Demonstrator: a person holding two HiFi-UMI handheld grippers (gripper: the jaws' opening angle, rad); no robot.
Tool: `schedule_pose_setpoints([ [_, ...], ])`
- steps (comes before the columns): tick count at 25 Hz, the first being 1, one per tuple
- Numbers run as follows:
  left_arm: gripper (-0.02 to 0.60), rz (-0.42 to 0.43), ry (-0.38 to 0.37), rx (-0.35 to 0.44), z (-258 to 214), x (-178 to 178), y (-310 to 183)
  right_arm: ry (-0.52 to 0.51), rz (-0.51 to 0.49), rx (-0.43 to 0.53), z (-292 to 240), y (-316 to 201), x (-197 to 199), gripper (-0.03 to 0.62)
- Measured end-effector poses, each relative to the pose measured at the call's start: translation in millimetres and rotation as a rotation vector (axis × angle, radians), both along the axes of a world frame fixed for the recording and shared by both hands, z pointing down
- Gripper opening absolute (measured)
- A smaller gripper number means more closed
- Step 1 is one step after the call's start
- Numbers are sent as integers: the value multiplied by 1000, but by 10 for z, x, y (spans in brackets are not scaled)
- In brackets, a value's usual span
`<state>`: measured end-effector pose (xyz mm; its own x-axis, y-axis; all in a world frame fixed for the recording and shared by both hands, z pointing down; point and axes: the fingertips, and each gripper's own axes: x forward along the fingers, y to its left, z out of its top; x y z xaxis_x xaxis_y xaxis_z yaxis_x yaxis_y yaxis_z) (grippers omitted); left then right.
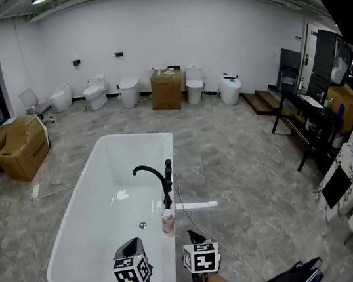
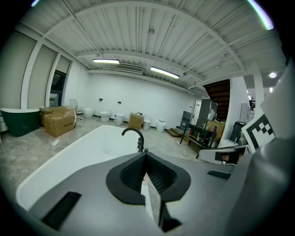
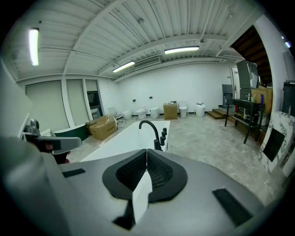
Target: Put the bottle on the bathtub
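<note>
right hand-held gripper closed, empty | bottle upright on bathtub rim

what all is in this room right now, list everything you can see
bathtub: one, white, middle of the floor
faucet: one, black, on the tub's right rim
bottle: one, pinkish white, upright on the right rim beside the faucet
cardboard boxes: two, brown, one left of the tub, one at the back wall
toilets: several, white, along the back wall
rack: one, black, right side
left gripper: one, grey, jaws shut and empty, near end of the tub
right gripper: one, grey, jaws shut and empty, beside the left one
</note>
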<state>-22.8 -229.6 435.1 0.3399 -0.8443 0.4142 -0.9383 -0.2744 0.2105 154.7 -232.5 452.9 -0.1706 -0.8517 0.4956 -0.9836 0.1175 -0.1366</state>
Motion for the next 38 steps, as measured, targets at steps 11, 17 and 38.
schedule_pose_setpoints([
  [11, 3, -81, -7, 10, -40, -1, 155, 11, -109, 15, -130, -84, 24, 26],
  [17, 3, -110, 4, 3, -9, -140, 268, -2, -146, 9, -95, -10, -205, 26],
  [38, 3, -116, -7, -5, -33, -108, 398, -25, -159, 1, -119, 108, -204, 26],
])
